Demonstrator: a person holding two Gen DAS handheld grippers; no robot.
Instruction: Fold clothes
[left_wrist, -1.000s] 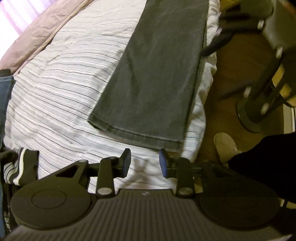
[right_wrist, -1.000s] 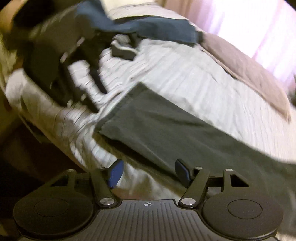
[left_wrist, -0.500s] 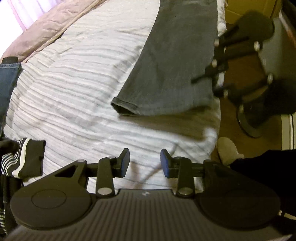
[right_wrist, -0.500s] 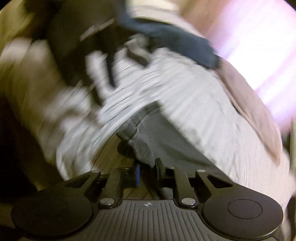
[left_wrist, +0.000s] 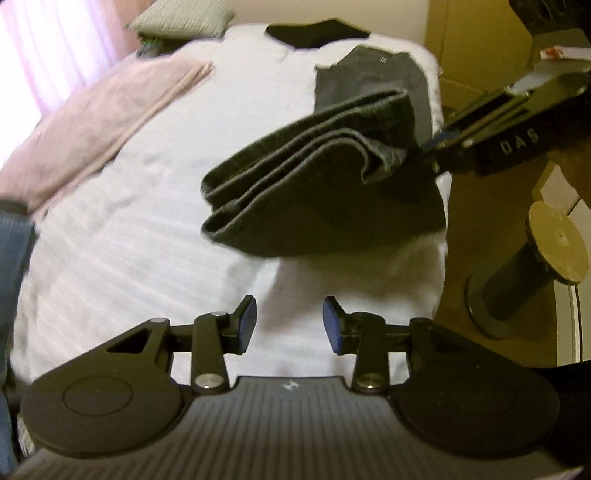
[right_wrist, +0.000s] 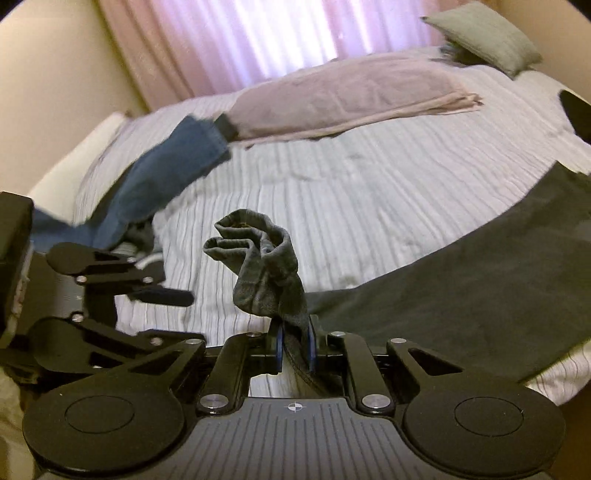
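The right gripper (right_wrist: 294, 349) pinches the trousers' (left_wrist: 332, 177) hem, legs stretching ahead-right along the bed (right_wrist: 369, 192); the left gripper (left_wrist: 289, 325), spread empty, sits nearer the lifted hem.

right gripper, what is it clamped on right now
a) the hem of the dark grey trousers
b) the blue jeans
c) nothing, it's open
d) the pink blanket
a: the right gripper has its fingers shut on the bunched hem of the grey trousers, lifted off the bed; the left gripper is open and empty.
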